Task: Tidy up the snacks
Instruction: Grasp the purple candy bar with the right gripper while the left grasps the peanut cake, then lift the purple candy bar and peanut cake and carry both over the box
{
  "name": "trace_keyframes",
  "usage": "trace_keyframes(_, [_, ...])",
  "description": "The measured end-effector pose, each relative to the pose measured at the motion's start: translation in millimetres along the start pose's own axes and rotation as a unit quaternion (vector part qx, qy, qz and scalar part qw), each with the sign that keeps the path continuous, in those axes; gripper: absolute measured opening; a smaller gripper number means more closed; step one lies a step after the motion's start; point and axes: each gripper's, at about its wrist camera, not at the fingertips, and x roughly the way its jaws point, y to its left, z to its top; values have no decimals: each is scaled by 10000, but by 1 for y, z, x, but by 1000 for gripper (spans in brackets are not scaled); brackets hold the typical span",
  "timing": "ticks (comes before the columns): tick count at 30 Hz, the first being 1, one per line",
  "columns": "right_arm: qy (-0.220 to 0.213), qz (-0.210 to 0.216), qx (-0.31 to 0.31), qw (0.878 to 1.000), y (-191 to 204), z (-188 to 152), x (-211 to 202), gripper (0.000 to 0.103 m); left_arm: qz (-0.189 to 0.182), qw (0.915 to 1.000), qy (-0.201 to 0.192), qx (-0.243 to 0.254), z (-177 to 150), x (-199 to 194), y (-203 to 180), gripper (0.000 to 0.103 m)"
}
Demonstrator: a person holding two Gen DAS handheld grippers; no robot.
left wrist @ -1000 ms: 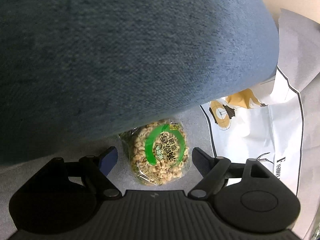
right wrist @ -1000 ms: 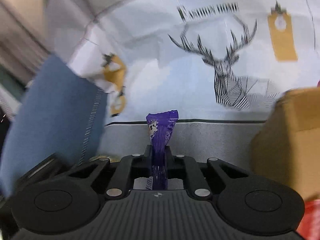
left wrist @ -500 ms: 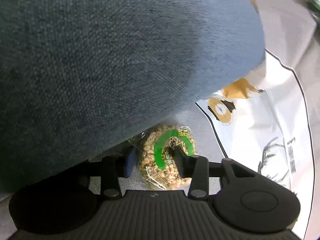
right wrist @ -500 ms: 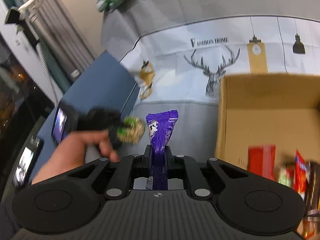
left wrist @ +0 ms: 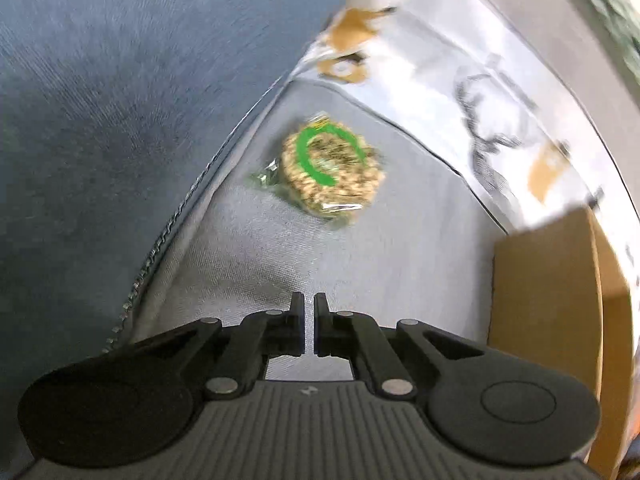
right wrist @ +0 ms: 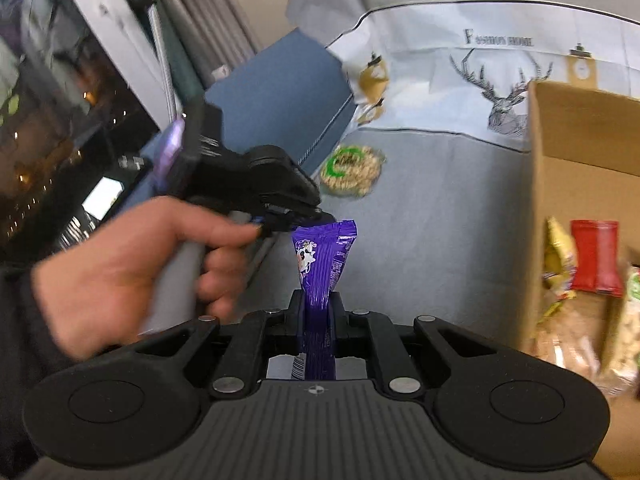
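Note:
A round puffed-grain cake [left wrist: 332,172] in clear wrap with a green ring lies on the grey sofa seat, beside the blue cushion [left wrist: 120,100]. My left gripper [left wrist: 309,300] hangs short of it, shut, with nothing between its fingers. The right wrist view shows that same left gripper [right wrist: 320,214] in a person's hand [right wrist: 120,264], with the cake [right wrist: 351,170] lying beyond its tips. My right gripper [right wrist: 318,300] is shut on a purple snack packet [right wrist: 324,260], which stands upright out of the jaws. The cardboard box [right wrist: 560,128] is at the right.
The cardboard box [left wrist: 544,280] holds several snack packs, one of them red [right wrist: 596,256]. A white cloth with a deer print [right wrist: 480,60] covers the sofa back. At the far left of the right wrist view are dark screens and curtains.
The left jaws closed around the cake, then the cake came out and now lies on the seat. The left gripper pulled back and rolled. The right gripper swung toward the box with the purple packet.

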Motion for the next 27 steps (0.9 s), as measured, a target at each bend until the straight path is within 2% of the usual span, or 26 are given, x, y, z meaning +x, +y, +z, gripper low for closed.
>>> trace_keyframes(1, [4,-58,0,10000,1,-4,7,12,-63,9999,-69,118,0,-2,-2,15])
trace_keyframes(2, [27,-98,33,9999,1,-11,15,11,-101,9992,-236,304,-1,-6,-7,30])
trace_keyframes(3, [38,-153,40,9999,1,-18,23,11,-9,9973,-469,566,-4,-11,-15,50])
trace_keyframes(4, [58,-313,31,9995,0,-26,31,11,162,9936,-717,861,-2,-12,-27,59])
trace_keyframes(5, [171,-547,43,9983,0,-31,41,12,321,9879,-972,1165,0,-13,-36,73])
trace_keyframes(6, [309,-669,58,9973,-1,-35,49,11,410,9825,-1169,1394,1,-14,-42,81])
trace_keyframes(9, [481,-721,139,9961,-3,-37,64,11,502,9744,-1354,1725,4,-9,-52,86])
trace_keyframes(12, [498,-973,-72,9940,-3,-35,72,12,884,9641,-1420,2062,10,20,-68,87])
trace_keyframes(16, [661,-1044,52,9923,-12,-35,78,16,1265,9533,-1435,2336,16,52,-71,89])
trace_keyframes(17, [716,-1067,34,9917,-11,-36,80,18,1347,9515,-1411,2379,19,61,-72,90])
trace_keyframes(19, [796,-1074,-45,9910,-8,-38,82,29,1491,9489,-1335,2440,25,79,-74,91])
trace_keyframes(20, [840,-1102,-102,9903,-7,-40,83,38,1571,9476,-1279,2471,27,86,-75,91])
trace_keyframes(22, [906,-1172,-243,9887,-5,-44,82,42,1629,9476,-1210,2468,30,97,-73,91])
trace_keyframes(25, [975,-1212,-469,9867,-4,-47,83,43,1404,9572,-1216,2222,36,100,-66,90])
trace_keyframes(27, [981,-1247,-637,9853,-2,-50,81,43,1260,9636,-1169,2047,41,99,-61,85])
